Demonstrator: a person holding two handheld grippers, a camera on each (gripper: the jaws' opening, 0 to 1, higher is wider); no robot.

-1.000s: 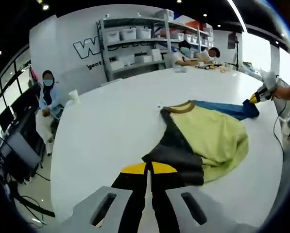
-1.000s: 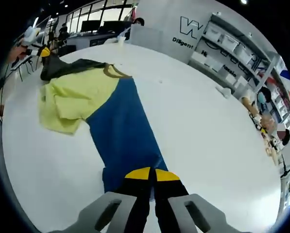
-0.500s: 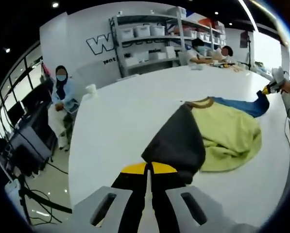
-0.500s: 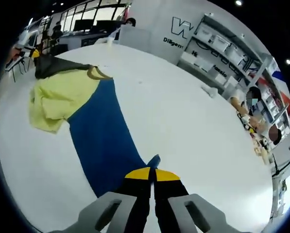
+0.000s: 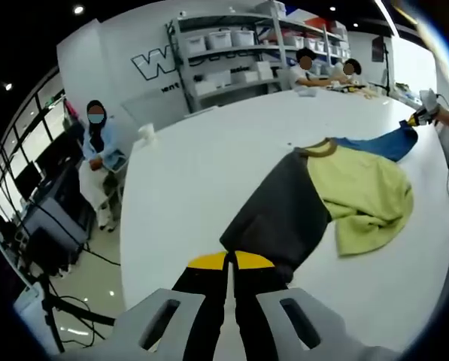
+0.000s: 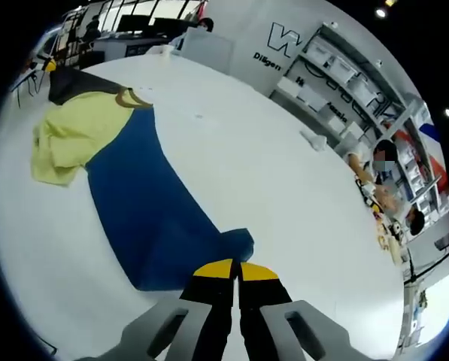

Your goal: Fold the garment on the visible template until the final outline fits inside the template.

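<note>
Both grippers pinch the shirt (image 5: 337,188) stretched across the tabletop (image 5: 201,173): left gripper (image 5: 230,265) jaws closed on the dark end, right gripper (image 6: 235,272) jaws closed on the blue end; pulling unevenly risks slipping cloth, leaving the yellow middle bunched.

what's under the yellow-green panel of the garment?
The yellow-green panel lies bunched on the white table, overlapping the dark sleeve and blue sleeve edges. Any template beneath is covered; none is visible.
</note>
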